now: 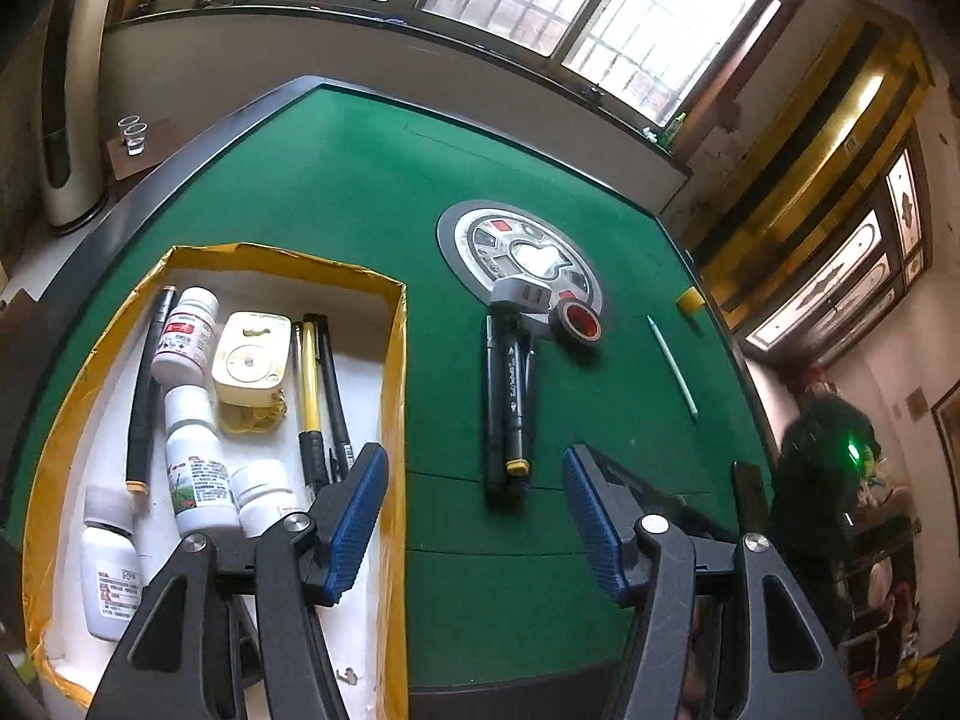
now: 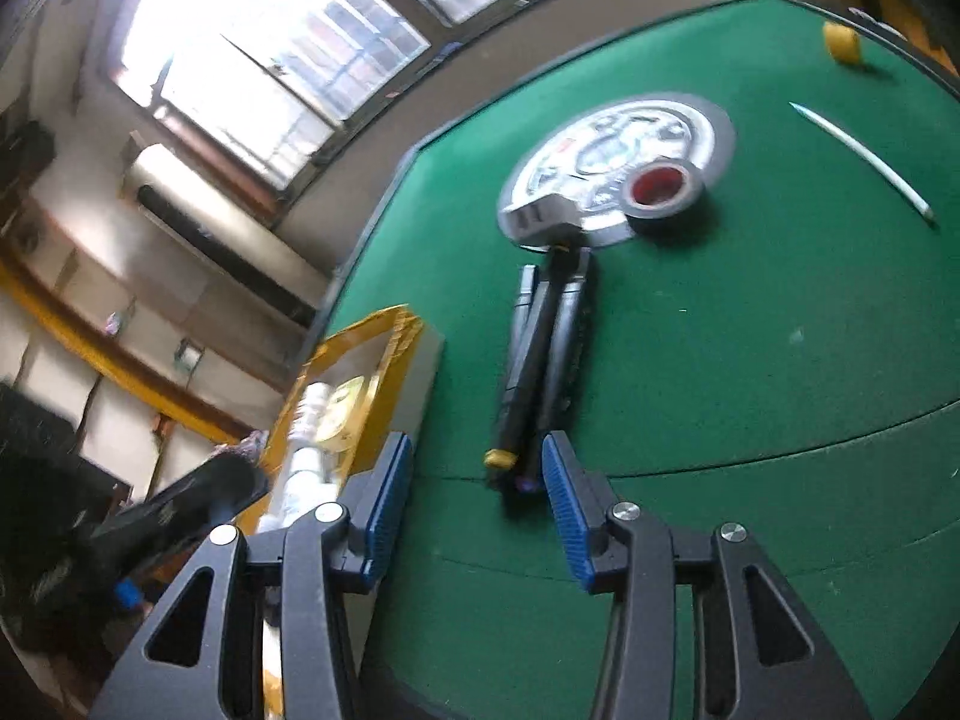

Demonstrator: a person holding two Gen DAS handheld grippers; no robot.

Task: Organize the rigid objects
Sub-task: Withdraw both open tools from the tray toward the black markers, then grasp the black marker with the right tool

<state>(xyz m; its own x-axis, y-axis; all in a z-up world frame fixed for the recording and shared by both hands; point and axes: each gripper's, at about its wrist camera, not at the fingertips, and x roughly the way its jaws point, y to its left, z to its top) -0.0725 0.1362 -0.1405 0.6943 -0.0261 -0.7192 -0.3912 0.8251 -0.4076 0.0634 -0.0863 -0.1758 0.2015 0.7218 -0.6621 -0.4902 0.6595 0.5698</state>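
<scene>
Left claw (image 1: pixel 474 516) jaws apart, nothing between the blue pads, hanging over the table (image 1: pixel 372 180) right at the box's near corner; right claw (image 2: pixel 477 510) also parted and empty, narrower gap, its view motion-blurred; just ahead of both claws a bundle of black markers (image 1: pixel 507 402) lies on the green felt, one with a yellow cap end toward the claws; at the bundle's far end a grey adapter (image 1: pixel 521 295) and a tape roll (image 1: pixel 581 321) with red centre, both resting on the round panel (image 1: pixel 480 228); thin white pen (image 1: pixel 672 365) well apart to the right; small yellow roll (image 1: pixel 690 301) near the table's far edge; box (image 1: pixel 393 372) to the left, yellow rim, white inside, already holds white bottles (image 1: pixel 185 333), a cream round gadget (image 1: pixel 249 360), a yellow pen (image 1: pixel 309 378) and black pens.
</scene>
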